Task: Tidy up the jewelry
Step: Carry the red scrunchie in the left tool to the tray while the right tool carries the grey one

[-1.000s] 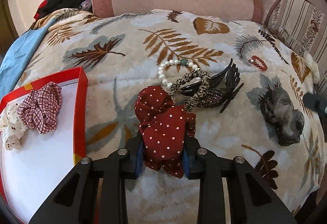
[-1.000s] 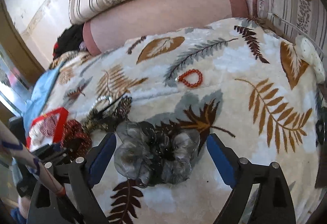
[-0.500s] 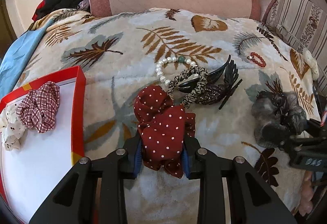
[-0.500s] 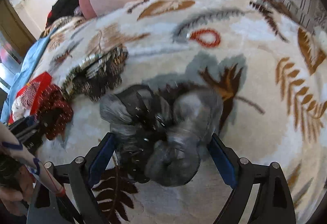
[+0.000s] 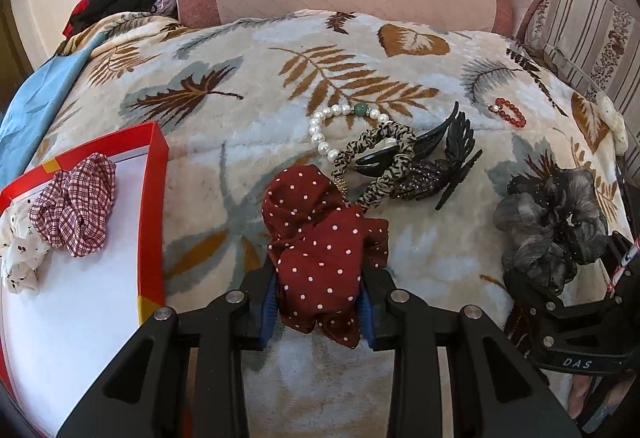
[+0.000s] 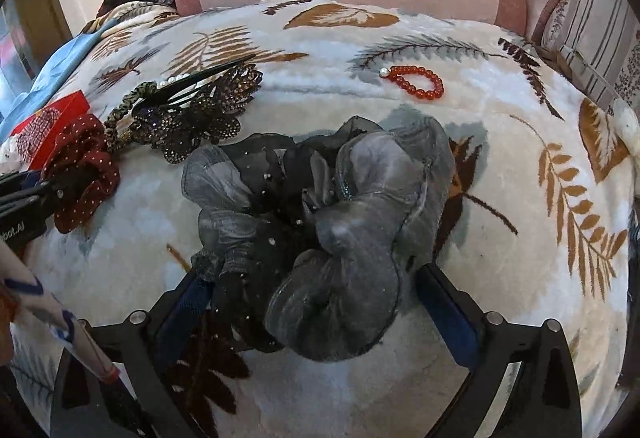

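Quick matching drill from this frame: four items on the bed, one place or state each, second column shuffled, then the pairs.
Items:
1. polka-dot scrunchie
2. grey scrunchie
3. plaid scrunchie
4. red bead bracelet

Places or states:
A. lying in the red-rimmed tray
B. alone on the blanket, near the back
C. clamped in the left gripper
D. between the open right gripper's fingers

Pairs: 1-C, 2-D, 3-A, 4-B

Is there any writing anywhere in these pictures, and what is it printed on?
"DAS": white letters on the black body of the right gripper, seen from the left wrist camera.
"bot.AI": white letters on the black body of the left gripper, at the left edge of the right wrist view; the start of the word is cut off.
The red-edged box shows no readable print.
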A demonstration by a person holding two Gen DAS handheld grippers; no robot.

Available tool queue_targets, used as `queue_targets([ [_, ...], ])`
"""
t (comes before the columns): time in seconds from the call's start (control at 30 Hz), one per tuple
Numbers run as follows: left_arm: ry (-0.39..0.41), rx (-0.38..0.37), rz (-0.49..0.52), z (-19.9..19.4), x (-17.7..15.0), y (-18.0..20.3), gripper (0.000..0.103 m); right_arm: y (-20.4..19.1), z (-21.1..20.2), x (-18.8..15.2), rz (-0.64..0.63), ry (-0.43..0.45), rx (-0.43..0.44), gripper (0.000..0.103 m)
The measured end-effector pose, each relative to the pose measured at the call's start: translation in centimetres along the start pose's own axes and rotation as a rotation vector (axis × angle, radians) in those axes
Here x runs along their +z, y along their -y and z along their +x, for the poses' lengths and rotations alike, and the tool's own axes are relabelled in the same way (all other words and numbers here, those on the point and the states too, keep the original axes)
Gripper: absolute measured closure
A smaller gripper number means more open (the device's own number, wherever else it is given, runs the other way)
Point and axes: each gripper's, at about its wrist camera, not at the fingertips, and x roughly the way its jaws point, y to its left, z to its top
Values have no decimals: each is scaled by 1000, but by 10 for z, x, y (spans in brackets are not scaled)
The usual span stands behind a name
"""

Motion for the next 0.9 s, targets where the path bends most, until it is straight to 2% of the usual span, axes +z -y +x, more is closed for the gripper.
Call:
queue_targets([
  [0.23,0,0,-1,0,0,0,71,-7,2,3,-56,-19,-7,0],
  [0.33,0,2,-1,1,0,0,70,2,2,5,-24,-38,41,0],
  [0.63,-3,7,4,2,-1,-1,69,22,-23,12,93,57,107,1],
  [0.83,-5,10,4,2,-1,-1,68,31,-9,14,201,-2,222,17],
  [0.87,-5,11,6,2,-1,-2,68,31,-9,15,204,-4,219,25],
  [0.9,-5,10,5,2,-1,-2,68,31,-11,16,209,0,223,36],
])
